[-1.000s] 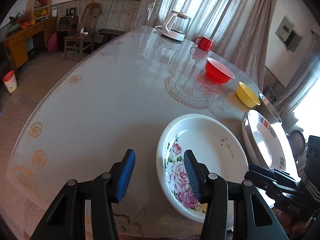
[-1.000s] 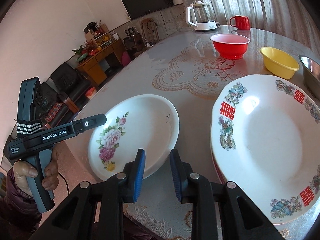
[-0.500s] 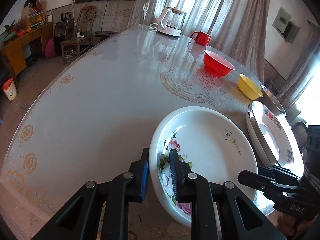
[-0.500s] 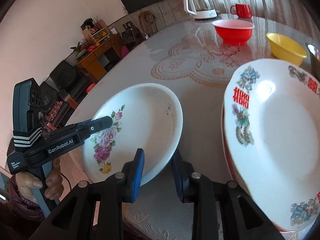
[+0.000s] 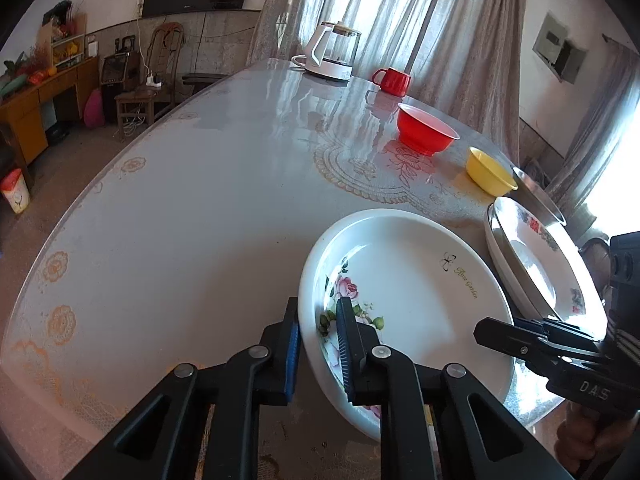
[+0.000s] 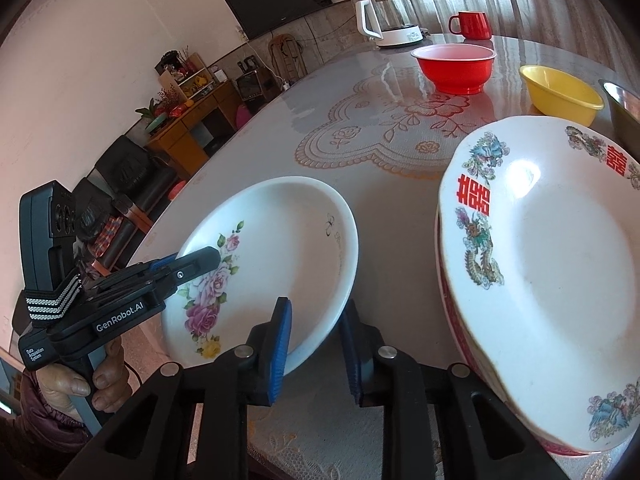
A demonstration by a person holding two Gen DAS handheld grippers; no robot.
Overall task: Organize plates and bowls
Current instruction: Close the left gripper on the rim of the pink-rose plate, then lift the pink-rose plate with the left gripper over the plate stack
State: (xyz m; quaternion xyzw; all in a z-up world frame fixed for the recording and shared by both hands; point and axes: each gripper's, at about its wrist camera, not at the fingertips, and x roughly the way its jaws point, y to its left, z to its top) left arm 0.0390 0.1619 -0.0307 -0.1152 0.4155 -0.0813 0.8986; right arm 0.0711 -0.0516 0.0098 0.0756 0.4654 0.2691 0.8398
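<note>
A white plate with pink roses (image 5: 420, 280) (image 6: 288, 232) lies near the table's front edge. My left gripper (image 5: 317, 308) (image 6: 188, 260) grips its left rim, one pad inside the plate and one outside, its jaws still closing. My right gripper (image 6: 316, 308) (image 5: 484, 330) straddles the plate's near right rim. Its jaws are closing, and a sliver of table still shows between the rim and the outer pad. To the right sits a stack of plates with red characters (image 6: 560, 260) (image 5: 532, 256). Beyond them stand a red bowl (image 5: 426, 132) (image 6: 456, 66) and a yellow bowl (image 5: 490, 174) (image 6: 560, 88).
A metal bowl (image 5: 536, 196) sits behind the plate stack at the right edge. A kettle (image 5: 332, 54) and a red mug (image 5: 392, 80) stand at the far end of the round table (image 5: 180, 220). A hand holds each gripper's handle.
My left jaws went from wide apart to closed on the rose plate's rim. My right gripper slid forward until the plate's rim came between its pads.
</note>
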